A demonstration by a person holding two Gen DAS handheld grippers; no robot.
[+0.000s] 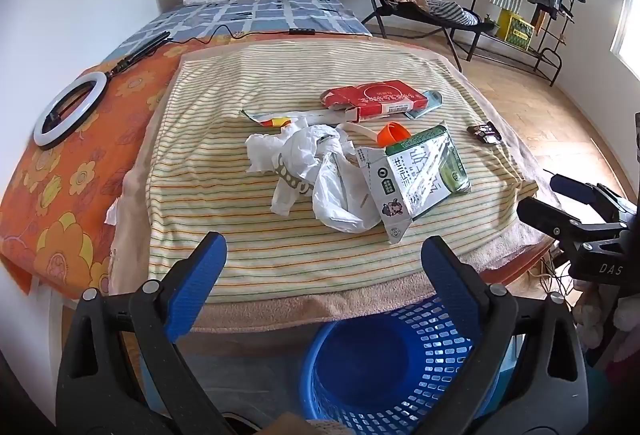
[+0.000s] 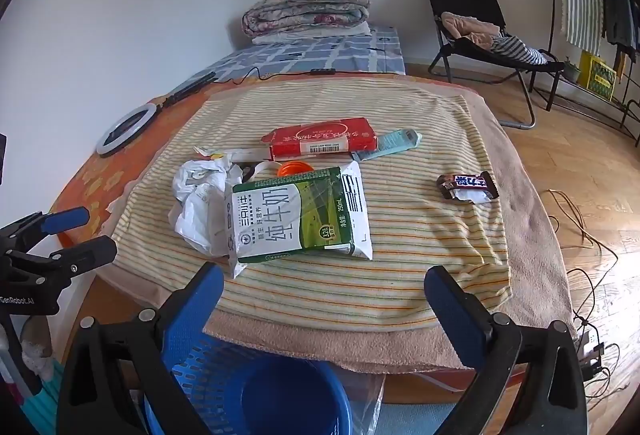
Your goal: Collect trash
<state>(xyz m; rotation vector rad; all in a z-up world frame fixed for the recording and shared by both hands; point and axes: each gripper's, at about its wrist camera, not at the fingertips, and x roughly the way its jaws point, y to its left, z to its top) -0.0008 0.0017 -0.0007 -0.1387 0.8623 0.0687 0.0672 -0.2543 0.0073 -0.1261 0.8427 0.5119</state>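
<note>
- Trash lies mid-towel on the striped towel (image 2: 400,275): flattened milk carton (image 2: 300,213), crumpled white plastic bag (image 2: 198,203) touching its left, red box (image 2: 324,137) farther back, candy wrapper (image 2: 466,187) apart at right.
- Blue slotted basket (image 1: 384,355) on the floor below the near edge; nothing visible in it.
- Ring light (image 1: 66,109) far left.
- Left gripper (image 1: 324,259) and right gripper (image 2: 324,295) both spread wide, empty, hovering nearer than the carton.

Milk carton (image 2: 300,215): "纯牛奶", "250mL", "32". Left gripper (image 2: 82,233) body: "GenRobot.AI". Right gripper (image 1: 558,201) body: "DAS".
</note>
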